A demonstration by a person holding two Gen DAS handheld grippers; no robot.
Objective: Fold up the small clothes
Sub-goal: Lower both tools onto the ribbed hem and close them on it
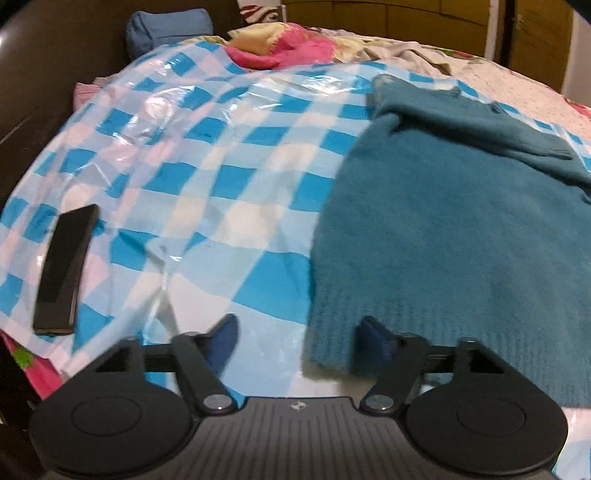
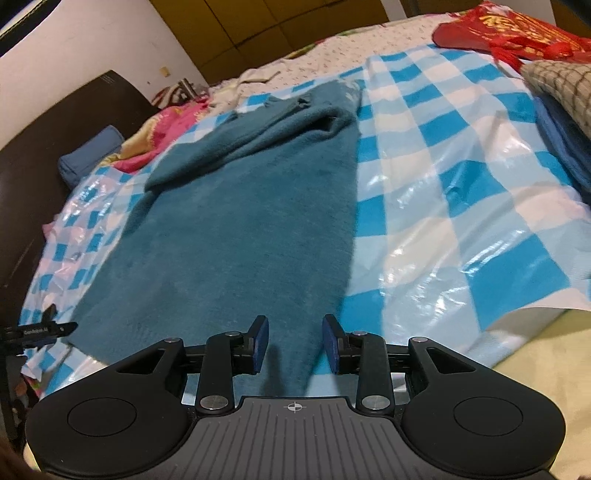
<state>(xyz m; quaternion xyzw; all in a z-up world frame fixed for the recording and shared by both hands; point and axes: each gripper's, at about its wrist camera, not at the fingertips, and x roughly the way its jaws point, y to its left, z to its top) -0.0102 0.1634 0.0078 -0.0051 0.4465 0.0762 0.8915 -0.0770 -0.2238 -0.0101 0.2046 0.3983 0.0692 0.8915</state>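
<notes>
One sleeve lies folded across the teal sweater (image 2: 236, 221), body fold pending; left gripper (image 1: 297, 338) and right gripper (image 2: 295, 343) gape, holding nothing.

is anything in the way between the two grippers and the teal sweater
Nothing visible. The left gripper and the right gripper are both open at the near hem of the sweater. The black phone lies well aside.

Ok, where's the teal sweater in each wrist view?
Left wrist: sweater fills the right half, hem by the left gripper.
Right wrist: sweater runs up the centre-left from the right gripper.
Shared landmark: blue pillow at the dark headboard.
</notes>
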